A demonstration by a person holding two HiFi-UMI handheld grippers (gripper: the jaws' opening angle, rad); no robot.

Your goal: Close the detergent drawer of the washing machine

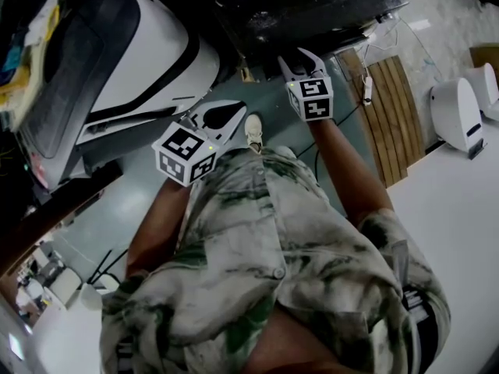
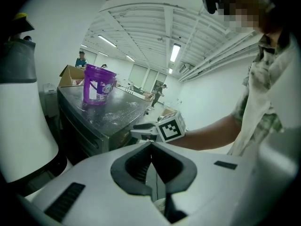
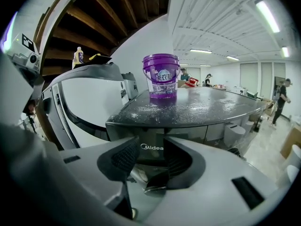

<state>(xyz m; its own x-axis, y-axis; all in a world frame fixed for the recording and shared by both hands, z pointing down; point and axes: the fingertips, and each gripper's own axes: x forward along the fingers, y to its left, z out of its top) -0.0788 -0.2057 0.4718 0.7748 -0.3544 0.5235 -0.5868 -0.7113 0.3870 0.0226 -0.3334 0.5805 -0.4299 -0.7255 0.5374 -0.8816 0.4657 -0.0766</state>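
Before the washing machine [image 3: 197,108], right gripper [image 3: 151,155] tilts down, fingers apart, empty; left gripper [image 2: 151,146] fingers together.

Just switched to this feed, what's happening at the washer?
A person stands at the dark washing machine with a gripper in each hand. The right gripper is open, its fingers aimed at the machine's upper front by the logo, gripping nothing. The left gripper is shut and empty, held farther back. A purple bucket sits on top.
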